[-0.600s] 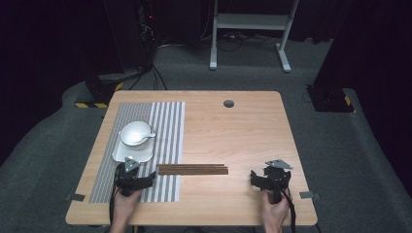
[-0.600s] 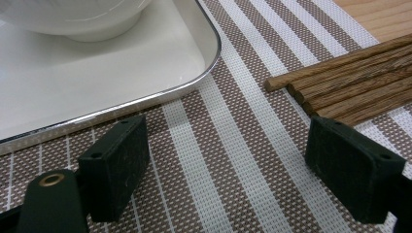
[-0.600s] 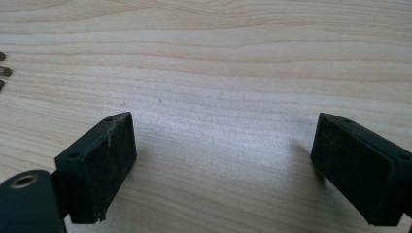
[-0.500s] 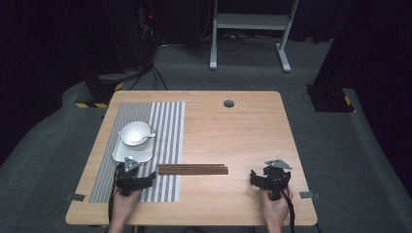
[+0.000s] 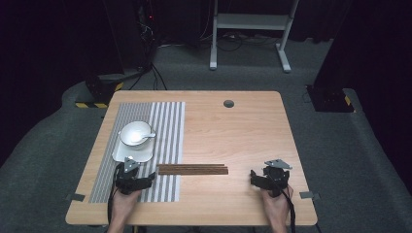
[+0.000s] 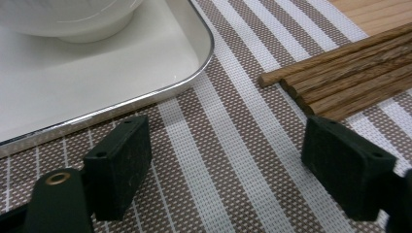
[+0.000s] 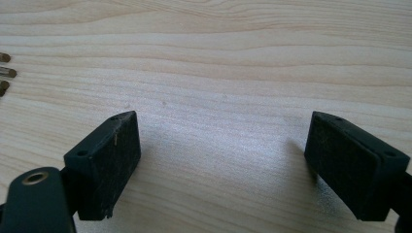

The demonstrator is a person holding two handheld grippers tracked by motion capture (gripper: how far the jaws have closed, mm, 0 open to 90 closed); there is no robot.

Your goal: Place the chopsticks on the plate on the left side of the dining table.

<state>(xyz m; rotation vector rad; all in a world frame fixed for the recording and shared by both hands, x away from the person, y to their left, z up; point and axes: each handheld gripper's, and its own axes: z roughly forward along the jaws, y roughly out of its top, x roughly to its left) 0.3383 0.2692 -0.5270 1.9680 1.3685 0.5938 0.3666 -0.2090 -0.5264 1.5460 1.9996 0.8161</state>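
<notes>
Two grippers, left (image 6: 226,170) and right (image 7: 223,165), spread empty; ridged wooden chopsticks (image 5: 193,169) lie between.

Dark wooden chopsticks (image 5: 193,169) lay bundled flat, parallel to tabletop's near edge, left tips on striped placemat (image 5: 165,126), near its near right corner.

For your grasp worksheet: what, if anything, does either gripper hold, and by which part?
Nothing is held. The left gripper and right gripper both stand open, jaws apart over bare surface.
</notes>
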